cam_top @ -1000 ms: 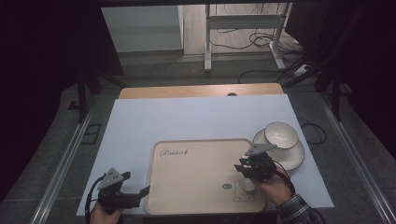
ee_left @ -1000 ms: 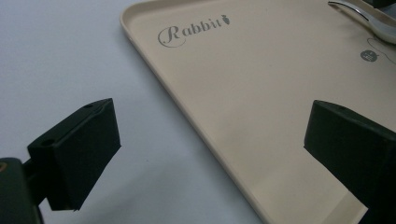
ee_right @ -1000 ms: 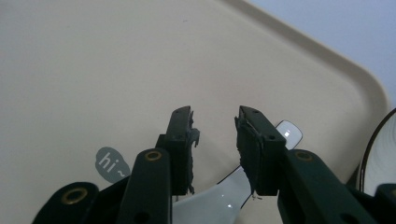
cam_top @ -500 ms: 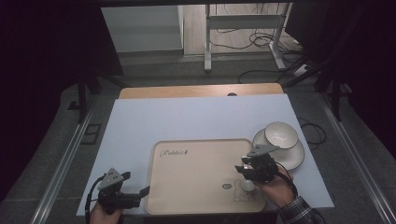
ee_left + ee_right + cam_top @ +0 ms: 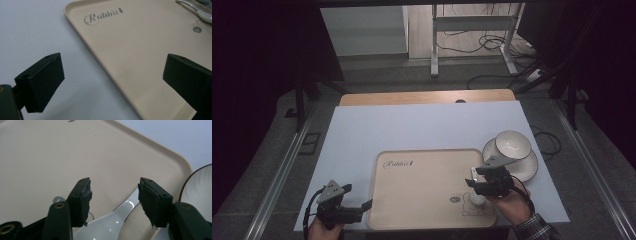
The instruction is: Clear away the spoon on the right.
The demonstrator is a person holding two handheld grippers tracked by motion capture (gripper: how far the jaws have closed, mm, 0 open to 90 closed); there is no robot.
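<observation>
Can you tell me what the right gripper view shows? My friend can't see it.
A white spoon lies on a beige tray between the right tongs, whose black jaws have just been opening and stand apart from it. A white bowl peeks in at the right edge.

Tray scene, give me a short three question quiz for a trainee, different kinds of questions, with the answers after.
1. True or false: the white spoon lies on the beige tray.
2. The right hand-held gripper is: A) clamped on the spoon, B) open with the spoon below its jaws, C) holding the bowl.
3. Which word is printed on the tray?

Key:
1. True.
2. B; its jaws have just been opening and the pads stand clear of the spoon.
3. Rabbit.
</observation>
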